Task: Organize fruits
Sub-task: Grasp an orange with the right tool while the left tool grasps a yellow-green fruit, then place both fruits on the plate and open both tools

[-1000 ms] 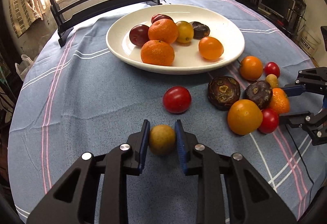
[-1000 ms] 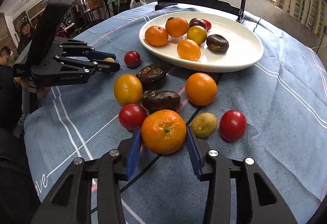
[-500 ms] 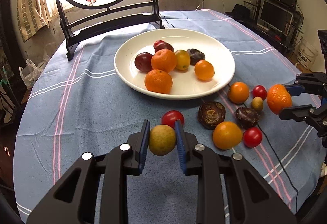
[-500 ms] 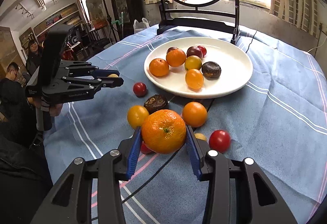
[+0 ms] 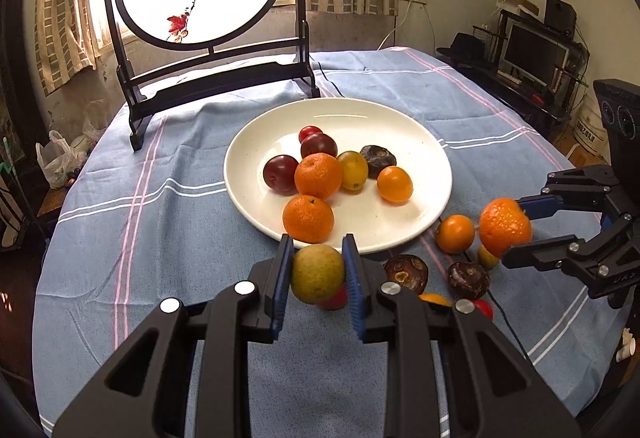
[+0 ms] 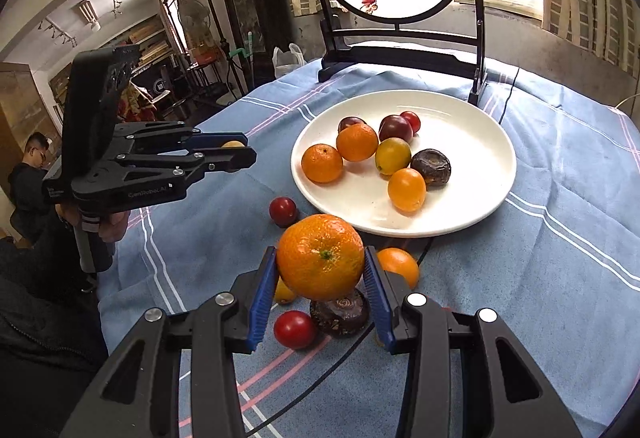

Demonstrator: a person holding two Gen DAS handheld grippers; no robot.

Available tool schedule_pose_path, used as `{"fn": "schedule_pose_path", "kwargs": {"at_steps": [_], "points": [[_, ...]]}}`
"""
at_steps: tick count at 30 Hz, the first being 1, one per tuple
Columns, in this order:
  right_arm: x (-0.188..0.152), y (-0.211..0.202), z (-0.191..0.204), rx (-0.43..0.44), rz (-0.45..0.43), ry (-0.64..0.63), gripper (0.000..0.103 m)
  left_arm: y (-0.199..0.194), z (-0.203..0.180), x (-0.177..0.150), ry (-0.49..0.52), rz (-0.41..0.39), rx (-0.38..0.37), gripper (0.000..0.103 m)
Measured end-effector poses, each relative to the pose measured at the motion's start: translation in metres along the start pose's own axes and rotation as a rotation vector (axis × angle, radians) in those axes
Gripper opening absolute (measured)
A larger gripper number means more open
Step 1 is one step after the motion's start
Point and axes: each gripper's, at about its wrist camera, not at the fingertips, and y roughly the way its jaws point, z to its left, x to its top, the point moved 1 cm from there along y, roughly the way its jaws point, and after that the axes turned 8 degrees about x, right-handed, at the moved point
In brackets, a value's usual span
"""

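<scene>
Both tools are loaded and clear of the worktop (image 5: 132,206), so the step in hand is the carry toward the plate (image 5: 436,174). The left tool (image 5: 318,272) is clamped on a small yellow-green fruit (image 5: 317,273), its blue pads pressing both sides, with the fruit hanging just short of the plate's near rim. The right tool (image 6: 320,270) grips a mandarin (image 6: 320,263) across its middle, held above the loose fruit left on the cloth: a red tomato (image 6: 295,329), a dark wrinkled fruit (image 6: 340,314) and an orange one (image 6: 398,264) lie under and beside it.

The plate already holds a cluster of eight or so pieces toward its centre; the near and right parts of it are bare.

Next, as I judge it, each tool needs to travel forward over the rim, come down low over a bare patch, and only then release, since round fruit dropped from a height could roll off or knock the cluster. The two tools should aim for separate spots to avoid crowding each other.
</scene>
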Motion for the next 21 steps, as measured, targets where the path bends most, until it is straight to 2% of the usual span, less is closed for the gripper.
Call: {"fn": "schedule_pose_path", "kwargs": {"at_steps": [11, 21], "points": [[0.020, -0.001, -0.026, -0.022, -0.036, 0.026, 0.043, 0.023, 0.002, 0.041, -0.002, -0.013, -0.007, 0.024], [0.057, 0.014, -0.068, -0.102, -0.058, 0.057, 0.043, 0.062, 0.001, 0.074, -0.019, 0.017, 0.008, 0.024]]}}
